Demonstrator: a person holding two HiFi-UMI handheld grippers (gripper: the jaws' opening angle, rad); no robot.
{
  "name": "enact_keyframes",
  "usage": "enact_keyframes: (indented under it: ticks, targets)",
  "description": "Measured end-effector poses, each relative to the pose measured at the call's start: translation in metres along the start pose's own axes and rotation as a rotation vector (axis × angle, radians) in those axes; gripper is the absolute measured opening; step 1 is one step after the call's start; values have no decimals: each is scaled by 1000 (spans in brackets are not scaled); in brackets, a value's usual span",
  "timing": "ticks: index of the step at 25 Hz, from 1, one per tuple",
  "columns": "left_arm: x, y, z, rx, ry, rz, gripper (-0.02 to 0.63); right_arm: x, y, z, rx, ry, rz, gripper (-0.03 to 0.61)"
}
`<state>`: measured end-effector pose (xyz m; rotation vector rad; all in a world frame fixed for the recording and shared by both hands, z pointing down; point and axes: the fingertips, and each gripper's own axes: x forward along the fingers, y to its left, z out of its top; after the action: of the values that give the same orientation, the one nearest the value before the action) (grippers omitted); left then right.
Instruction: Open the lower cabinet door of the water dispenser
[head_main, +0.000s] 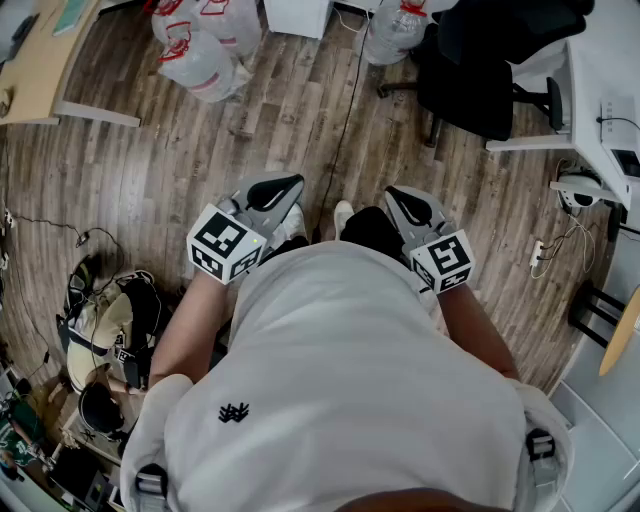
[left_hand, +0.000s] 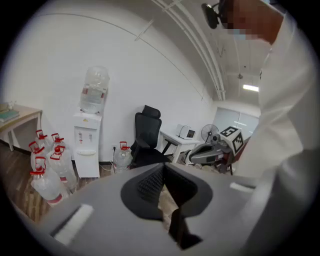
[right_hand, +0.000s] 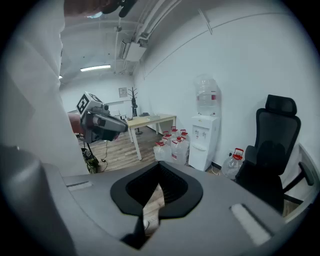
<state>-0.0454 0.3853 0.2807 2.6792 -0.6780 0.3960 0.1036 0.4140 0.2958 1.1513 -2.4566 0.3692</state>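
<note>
The white water dispenser (left_hand: 86, 144) stands against the far wall with a clear bottle on top; its lower cabinet door (left_hand: 88, 165) is closed. In the right gripper view the dispenser (right_hand: 204, 140) appears across the room. In the head view only the dispenser's white base (head_main: 298, 14) shows at the top edge. My left gripper (head_main: 283, 186) and right gripper (head_main: 402, 198) are held close to the person's body, far from the dispenser. The left gripper (left_hand: 163, 168) has its jaws together with nothing between them, and so does the right gripper (right_hand: 160, 168).
Several red-capped water bottles (left_hand: 48, 165) stand left of the dispenser and one bottle (left_hand: 122, 156) to its right. A black office chair (head_main: 478, 72) and a white desk (head_main: 600, 80) are at the right. A wooden table (head_main: 40, 60) is at the left; bags and cables (head_main: 105, 335) lie nearby.
</note>
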Motion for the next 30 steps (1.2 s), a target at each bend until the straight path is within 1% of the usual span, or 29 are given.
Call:
enact_keyframes:
  ticks: [3,6,9,12,18,22,25,27,30]
  targets:
    - [10,-12,-4,20,12,11,55,-5,0,-12,6,25,36,0]
    - [29,-13,2,12,15,40,57,-5,-14,-12,-13,38,80,0]
    - [55,-17,14,-9,2,74,57,-6,-42,-7,-51,43,127,0]
    - [83,-20,26,-7,5,105,57,-4,-74,-2,-56,28,164,0]
    - [123,-12,42,-43,2,191,57,17,-128,-19,-57,54,243,1]
    - [139,12,43,-50,25,204,57,47,-148,-22,-43,66,259,3]
    - [141,44,43,-48,33,195,57,82,-155,-16,-32,73,258,3]
    - [141,72,45,-40,37,177,58,109,-159,-10,-18,83,237,6]
    - [143,115,51,-4,57,130,58,149,-166,1,-6,100,188,15]
